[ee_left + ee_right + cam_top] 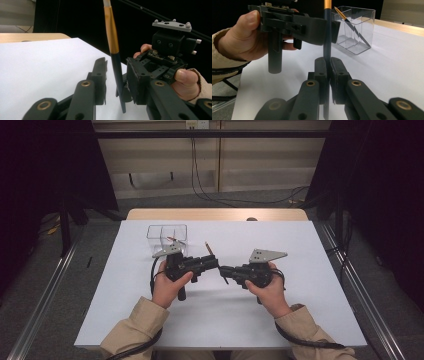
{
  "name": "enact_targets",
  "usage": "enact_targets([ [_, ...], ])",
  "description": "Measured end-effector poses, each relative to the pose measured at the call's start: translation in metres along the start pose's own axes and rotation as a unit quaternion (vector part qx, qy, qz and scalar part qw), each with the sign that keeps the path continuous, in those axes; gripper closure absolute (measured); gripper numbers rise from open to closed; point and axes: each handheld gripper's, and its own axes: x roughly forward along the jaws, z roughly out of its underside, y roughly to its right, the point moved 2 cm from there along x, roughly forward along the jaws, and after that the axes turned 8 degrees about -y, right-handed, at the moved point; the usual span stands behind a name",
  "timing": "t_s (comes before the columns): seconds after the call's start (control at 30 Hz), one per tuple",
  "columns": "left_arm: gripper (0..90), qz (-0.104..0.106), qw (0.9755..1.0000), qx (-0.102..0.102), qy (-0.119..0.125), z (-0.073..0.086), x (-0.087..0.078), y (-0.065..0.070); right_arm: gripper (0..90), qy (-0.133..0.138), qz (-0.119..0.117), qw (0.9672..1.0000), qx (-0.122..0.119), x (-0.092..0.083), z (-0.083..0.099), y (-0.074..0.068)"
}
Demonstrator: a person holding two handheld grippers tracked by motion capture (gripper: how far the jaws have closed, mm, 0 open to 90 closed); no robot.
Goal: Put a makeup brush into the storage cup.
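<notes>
A slim brush with a black shaft and an orange-gold band stands tilted over the middle of the white table. My right gripper is shut on the lower black shaft, its pads tight against it. My left gripper faces it from the left, higher on the same brush. The shaft stands between the left jaws; the far pad looks against it, and a gap shows beside the near pad. Seen from the right gripper view, the left gripper brackets the shaft.
A clear plastic box stands on the table behind the left hand, with a second brush leaning inside it. A wooden table edge runs behind the white sheet. Cables lie on the floor beyond.
</notes>
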Motion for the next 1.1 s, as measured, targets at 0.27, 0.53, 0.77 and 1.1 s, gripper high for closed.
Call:
enact_targets([
  [0.27,80.0,0.003,1.0000,-0.003,0.001,0.0018,0.0026,0.0009,84.9,-0.003,-0.002,1.0000,0.000,0.0024,0.0011,-0.0011],
  [0.53,83.3,0.001,1.0000,0.004,-0.004,0.0043,0.0079,0.0021,90.0,-0.007,-0.007,1.0000,-0.002,0.0044,0.0023,-0.0023],
  [0.77,83.5,-0.008,0.9998,0.019,-0.004,0.0023,0.0053,0.0032,88.6,-0.004,-0.003,1.0000,0.002,0.0040,0.0037,-0.0011],
  [1.1,83.4,-0.017,0.9993,0.032,0.005,0.0002,-0.0007,0.0030,72.1,0.000,0.024,0.9997,0.006,-0.0036,0.0042,0.0046],
])
